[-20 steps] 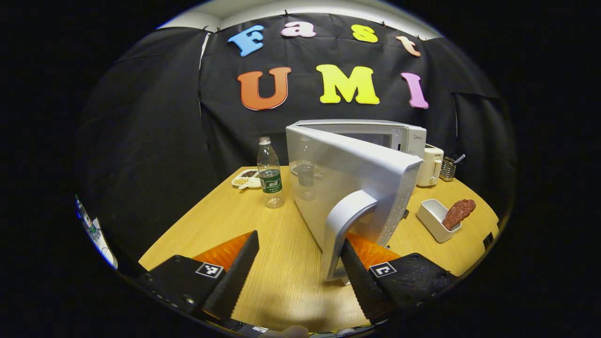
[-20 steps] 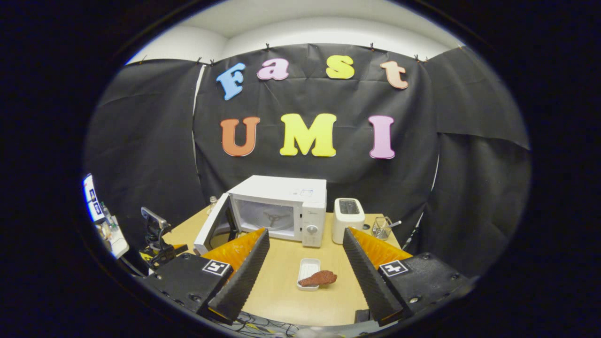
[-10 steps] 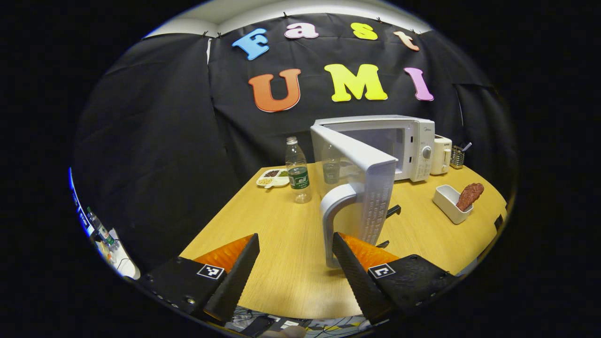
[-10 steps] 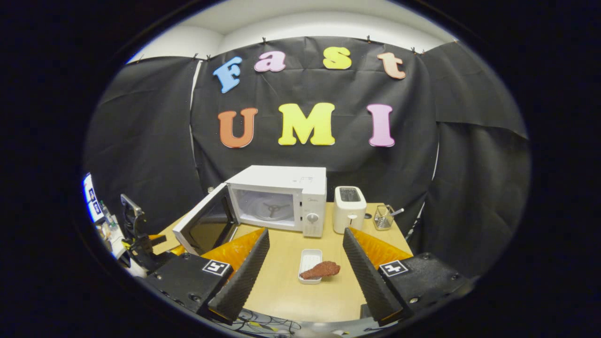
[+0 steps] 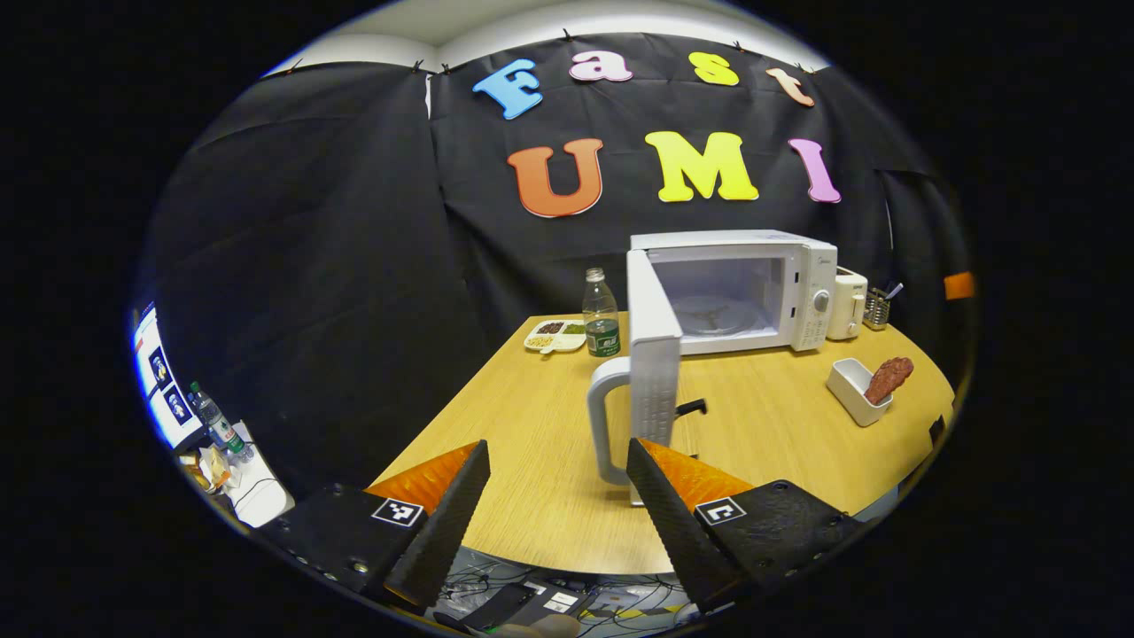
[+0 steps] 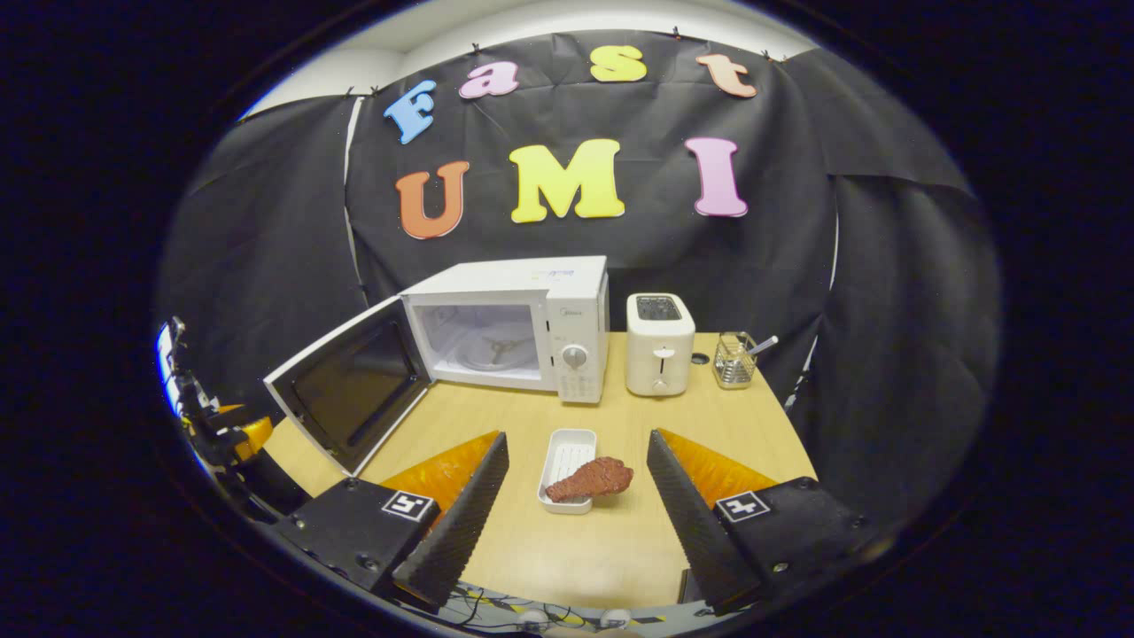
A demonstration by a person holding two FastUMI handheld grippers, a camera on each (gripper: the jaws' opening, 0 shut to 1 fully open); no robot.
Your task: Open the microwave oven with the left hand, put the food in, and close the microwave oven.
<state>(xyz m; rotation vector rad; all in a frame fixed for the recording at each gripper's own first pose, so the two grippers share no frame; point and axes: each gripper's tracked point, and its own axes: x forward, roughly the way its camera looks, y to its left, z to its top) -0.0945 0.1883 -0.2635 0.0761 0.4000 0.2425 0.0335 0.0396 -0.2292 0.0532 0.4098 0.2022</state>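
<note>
Both tongs agape, empty.

Even overhead light, sharp centre, strong fisheye bending at edges.

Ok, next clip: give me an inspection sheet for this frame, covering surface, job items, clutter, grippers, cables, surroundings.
Surface: wooden table, bare in front.
Job's things: microwave with door swung wide, cavity empty; food resting across white tray.
Clutter: toaster, wire holder, bottle, snack dish.
Grippers: left gripper open beside door handle, not gripping; right gripper open, food ahead.
Cables: tangle below table edge.
Surroundings: black cloth wall.
</note>
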